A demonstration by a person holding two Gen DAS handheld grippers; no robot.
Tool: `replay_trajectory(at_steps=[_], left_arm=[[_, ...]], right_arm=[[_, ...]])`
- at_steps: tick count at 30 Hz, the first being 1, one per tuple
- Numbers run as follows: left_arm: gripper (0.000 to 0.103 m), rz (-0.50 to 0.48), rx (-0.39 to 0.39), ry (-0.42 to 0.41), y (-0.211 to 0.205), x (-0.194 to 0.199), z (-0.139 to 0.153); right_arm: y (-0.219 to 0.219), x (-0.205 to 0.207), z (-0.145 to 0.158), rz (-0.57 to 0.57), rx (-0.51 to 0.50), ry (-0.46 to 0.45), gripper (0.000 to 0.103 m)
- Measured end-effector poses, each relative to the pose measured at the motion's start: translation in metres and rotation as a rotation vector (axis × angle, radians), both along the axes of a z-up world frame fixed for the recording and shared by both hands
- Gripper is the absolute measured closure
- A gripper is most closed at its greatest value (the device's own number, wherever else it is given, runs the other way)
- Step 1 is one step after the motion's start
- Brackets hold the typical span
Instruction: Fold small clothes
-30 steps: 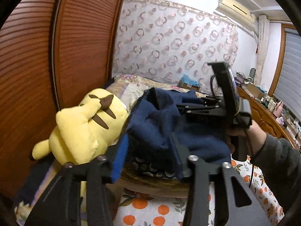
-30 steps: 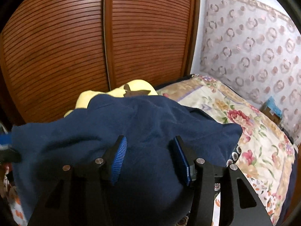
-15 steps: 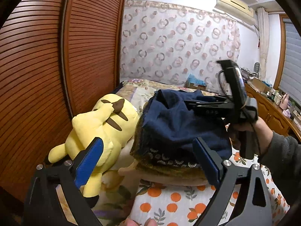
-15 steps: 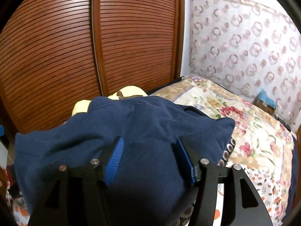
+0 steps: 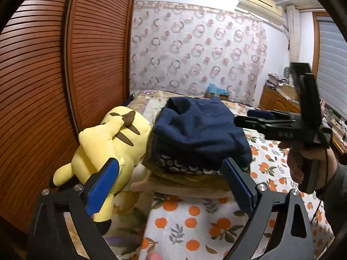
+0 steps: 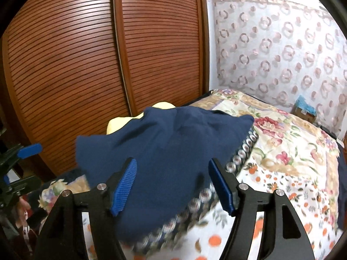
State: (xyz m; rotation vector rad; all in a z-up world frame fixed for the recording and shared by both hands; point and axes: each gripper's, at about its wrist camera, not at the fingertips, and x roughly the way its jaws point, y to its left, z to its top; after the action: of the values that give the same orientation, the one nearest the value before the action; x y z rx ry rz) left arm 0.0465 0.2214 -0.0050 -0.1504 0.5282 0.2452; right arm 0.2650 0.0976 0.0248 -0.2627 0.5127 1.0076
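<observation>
A folded navy garment (image 5: 199,132) lies on top of a stack of folded cloths at the head of the bed, free of both grippers. My left gripper (image 5: 171,184) stands wide open in front of the stack, with nothing between its blue pads. In the left wrist view my right gripper (image 5: 247,118) hovers at the garment's right edge, held by a hand (image 5: 308,158). In the right wrist view the right gripper (image 6: 173,186) sits just above the navy garment (image 6: 164,147). Its jaws are opening and the pads do not press the cloth. The left gripper (image 6: 17,164) shows at the left edge.
A yellow plush toy (image 5: 108,143) lies left of the stack, against the brown slatted wardrobe doors (image 5: 43,86). Under the garment are a ring-trimmed dark cloth (image 6: 245,149) and beige folded cloths (image 5: 186,184). An orange-print sheet (image 5: 195,227) and a floral quilt (image 6: 288,143) cover the bed.
The left gripper let go of the navy garment, opened wide and drew back. The right gripper's jaws widened and it pulled away to the right, leaving the garment on the stack.
</observation>
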Motion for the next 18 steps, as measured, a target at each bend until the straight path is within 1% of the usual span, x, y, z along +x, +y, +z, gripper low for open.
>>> replay_trajectory(at_steps=[1,4,8,12,15,18], left_arm=[[0.007,-0.005,0.003,0.001,-0.003,-0.001,-0.001],[0.007,-0.033,0.015,-0.005,-0.013,-0.005,-0.002],[0.007,-0.054,0.034,0.001,-0.028,-0.008,-0.003],[0.007,-0.078,0.028,0.004,-0.042,-0.007,-0.004],[0.007,-0.094,0.028,0.006,-0.055,-0.006,-0.003],[0.007,-0.139,0.013,0.001,-0.071,-0.004,-0.002]], right_arm=[[-0.007,-0.007,0.000,-0.004,0.005,-0.002,0.025],[-0.026,-0.027,0.000,-0.025,0.017,-0.010,0.020],[-0.054,-0.054,0.001,-0.072,0.037,-0.031,0.020],[-0.085,-0.077,0.001,-0.130,0.048,-0.034,0.020],[-0.107,-0.097,0.002,-0.180,0.036,-0.057,0.020],[-0.128,-0.116,0.004,-0.216,0.041,-0.069,0.017]])
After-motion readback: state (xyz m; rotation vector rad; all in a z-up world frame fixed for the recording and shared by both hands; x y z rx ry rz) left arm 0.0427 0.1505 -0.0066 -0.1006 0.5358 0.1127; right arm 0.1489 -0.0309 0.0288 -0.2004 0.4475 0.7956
